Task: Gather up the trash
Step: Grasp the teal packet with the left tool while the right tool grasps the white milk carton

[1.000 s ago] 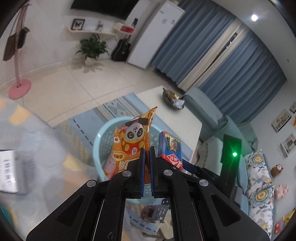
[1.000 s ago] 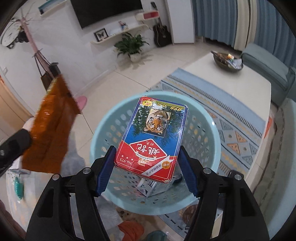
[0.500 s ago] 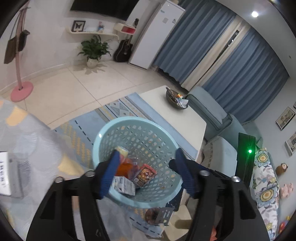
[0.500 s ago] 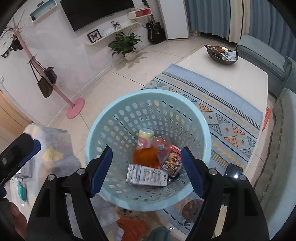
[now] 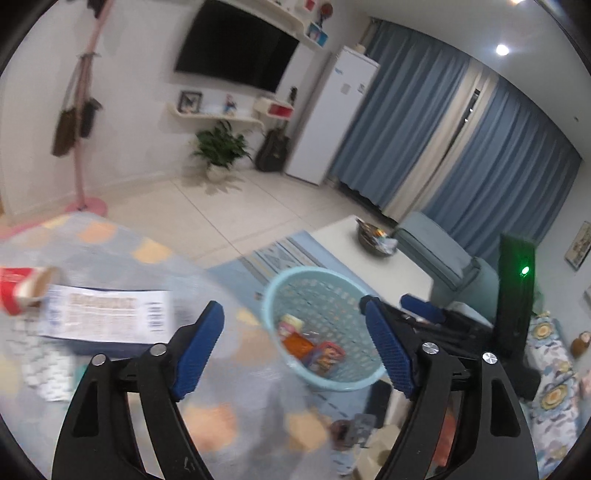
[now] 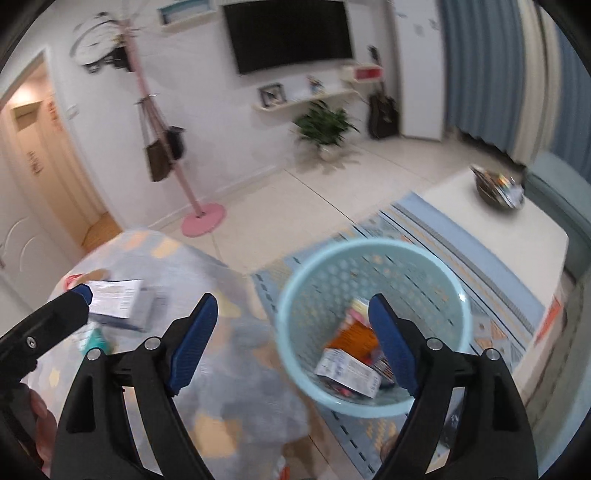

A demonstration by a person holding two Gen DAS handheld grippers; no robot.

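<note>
1. The left gripper [image 5: 293, 345] has its blue ribbed fingers [image 5: 197, 350] wide apart and opening further, with nothing between them. The right gripper [image 6: 291, 341] stands the same way: fingers [image 6: 192, 341] spread, opening, holding nothing.
2. Under both lies a soft grey cloth [image 5: 236, 373] printed with orange and yellow patches, blurred in both views.
3. On the cloth to the left lie a flat white printed box [image 5: 107, 314] and, just beside it, a red paper cup [image 5: 22, 291] on its side. Pale packets lie nearer, too blurred to name.
4. Right of the cloth stands a round, light-blue plastic basket [image 6: 436, 266] with perforated walls, on a striped blue rug [image 6: 491, 273].
5. The trash sits in the bottom of the basket: an orange snack bag [image 6: 356, 334], a white carton [image 6: 349, 369] and a small red box [image 5: 328, 352], lying against one another.
6. Beyond the rug is a white low table [image 6: 535, 236] bearing a dark bowl [image 6: 495, 192].
7. Farther off: a pink coat stand [image 6: 192, 199] with hanging bags, a potted plant [image 6: 325, 125], a wall-mounted television [image 6: 288, 31] and blue curtains [image 5: 498, 147].
</note>
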